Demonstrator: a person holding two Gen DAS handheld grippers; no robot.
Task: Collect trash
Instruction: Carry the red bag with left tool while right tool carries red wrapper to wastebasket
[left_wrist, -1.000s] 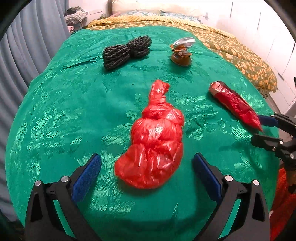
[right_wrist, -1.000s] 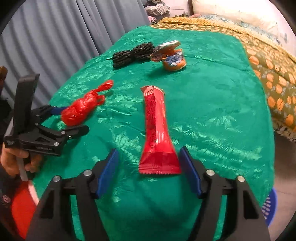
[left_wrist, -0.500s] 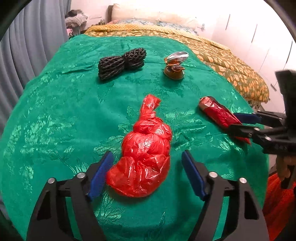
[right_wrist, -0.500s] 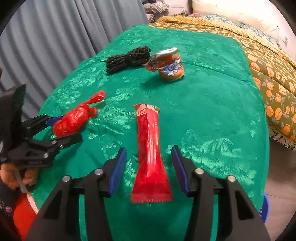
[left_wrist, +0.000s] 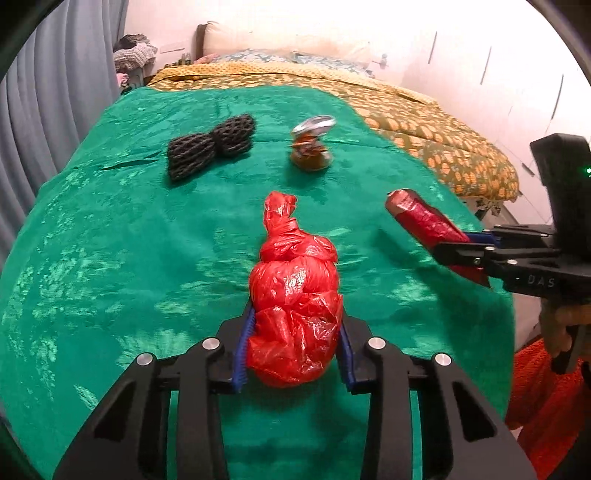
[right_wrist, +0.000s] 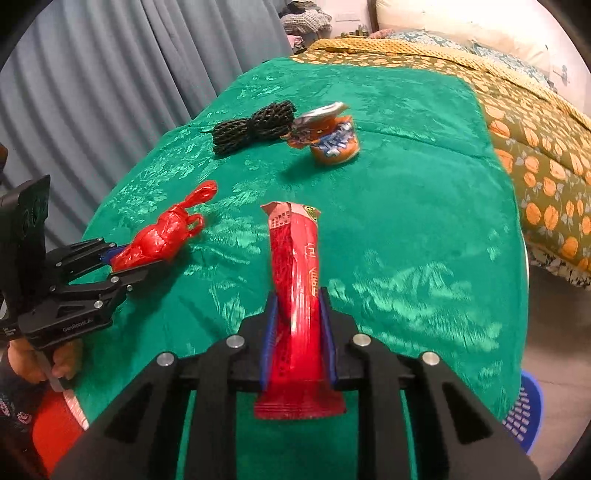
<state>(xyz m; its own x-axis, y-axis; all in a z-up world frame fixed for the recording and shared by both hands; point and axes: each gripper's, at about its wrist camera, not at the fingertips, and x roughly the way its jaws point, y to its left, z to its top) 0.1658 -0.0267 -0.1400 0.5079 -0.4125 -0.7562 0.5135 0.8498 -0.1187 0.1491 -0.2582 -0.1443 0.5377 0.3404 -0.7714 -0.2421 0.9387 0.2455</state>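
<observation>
Left gripper: just closed from fully spread, blue pads now pinching the knotted, crumpled red plastic bag at its fat end, knot pointing to 12 o'clock over the green patterned cloth. Right gripper: likewise just closed, now clamped on the long red foil snack wrapper, sealed tail poking out toward 6 o'clock. Both pieces secured at once, so probably ready for carrying off. Still lying at 12 o'clock on the cloth: black mesh bundle and crushed orange cup with peeled foil lid.
</observation>
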